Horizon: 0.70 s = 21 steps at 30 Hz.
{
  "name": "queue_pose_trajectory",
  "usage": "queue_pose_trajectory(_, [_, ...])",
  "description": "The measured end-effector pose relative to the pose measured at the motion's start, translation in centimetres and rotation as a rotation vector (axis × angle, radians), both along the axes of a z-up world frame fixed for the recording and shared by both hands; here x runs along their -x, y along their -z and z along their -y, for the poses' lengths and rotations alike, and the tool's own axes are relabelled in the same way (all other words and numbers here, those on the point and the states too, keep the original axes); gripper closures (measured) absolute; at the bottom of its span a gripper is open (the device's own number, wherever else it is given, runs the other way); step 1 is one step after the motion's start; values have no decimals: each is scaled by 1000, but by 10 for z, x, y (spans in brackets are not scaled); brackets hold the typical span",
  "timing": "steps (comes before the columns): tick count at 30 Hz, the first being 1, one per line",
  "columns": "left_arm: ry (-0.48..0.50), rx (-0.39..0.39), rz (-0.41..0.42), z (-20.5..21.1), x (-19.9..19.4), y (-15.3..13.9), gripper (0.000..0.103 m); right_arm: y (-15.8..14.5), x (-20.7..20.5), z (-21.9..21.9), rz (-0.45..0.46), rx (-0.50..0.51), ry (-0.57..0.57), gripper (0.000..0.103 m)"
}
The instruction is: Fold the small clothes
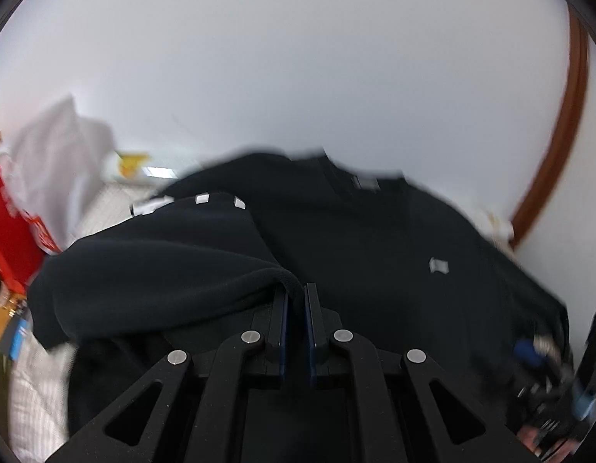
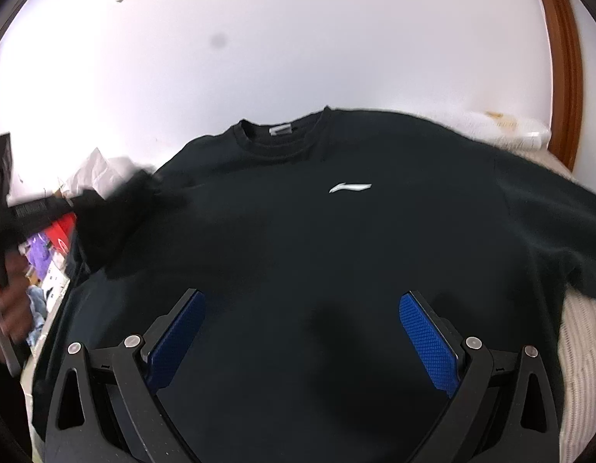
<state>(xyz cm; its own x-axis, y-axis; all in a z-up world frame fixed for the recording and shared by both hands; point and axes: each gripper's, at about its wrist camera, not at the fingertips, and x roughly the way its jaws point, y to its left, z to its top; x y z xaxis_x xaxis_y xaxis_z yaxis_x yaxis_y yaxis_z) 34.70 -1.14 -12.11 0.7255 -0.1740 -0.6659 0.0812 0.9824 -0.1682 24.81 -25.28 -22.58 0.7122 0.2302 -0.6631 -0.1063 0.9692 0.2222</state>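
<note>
Fig. Folding the first sleeve of a black sweatshirt (image 2: 317,231), which lies front-up on a white ribbed bedcover (image 2: 579,347) with its neckline (image 2: 282,135) at the far end from both tongs. The left gripper (image 1: 297,297) is clenched on the cuff end of one sleeve (image 1: 163,266); the dark cloth is pinched between its blue pads and drapes away to the left of the jaws, over the body of the garment. In the right wrist view the same sleeve appears as a blurred dark mass to the left of the right tongs, with the left tool and the person's hand (image 2: 8,297) behind it. The right gripper (image 2: 302,332) stands released, jaws spread wide, low above the hem region of the torso, holding nothing; the white chest logo (image 2: 350,187) lies ahead of it, between its fingers in line of sight. The other sleeve (image 2: 560,223) lies spread out to its right.

To do this step well, judged from the layout: carry the cuff across the chest at a low height so the sleeve lays flat, keep the fold line at the shoulder seam, and let go only once the cuff rests on the torso. The free right tongs could press the body down to stop it dragging. Clutter and a red box (image 1: 8,223) lie far left of the left tongs.
</note>
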Motion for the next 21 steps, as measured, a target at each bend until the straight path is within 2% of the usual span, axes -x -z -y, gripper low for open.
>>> queue_pose_trajectory(2, [10, -5, -55, 7, 3, 18, 94, -4, 4, -1, 23, 18, 5, 3])
queue_pose_trajectory(5, [24, 27, -105, 1, 14, 30, 83, -8, 6, 0, 42, 37, 19, 3])
queue_pose_trajectory(8, [-1, 57, -78, -14, 39, 27, 45, -7, 4, 3, 35, 27, 26, 3])
queue_pose_trajectory(9, [-23, 60, -53, -22, 45, 25, 28, -7, 5, 3, 33, 27, 27, 3])
queue_pose_trajectory(11, [-80, 65, 5, -46, 61, 19, 27, -8, 5, 3, 35, 30, 33, 3])
queue_pose_trajectory(13, [-144, 65, 17, -66, 68, 17, 27, -8, 6, 3, 40, 31, 35, 3])
queue_pose_trajectory(16, [-255, 106, 4, -109, 77, 23, 27, -11, 10, 2, 49, 39, 40, 3])
queue_pose_trajectory(18, [-305, 152, -13, -137, 78, 31, 27, -12, 11, 3, 60, 54, 48, 3])
queue_pose_trajectory(21, [-359, 172, -24, -166, 75, 38, 27, -15, 12, 5, 73, 74, 64, 3])
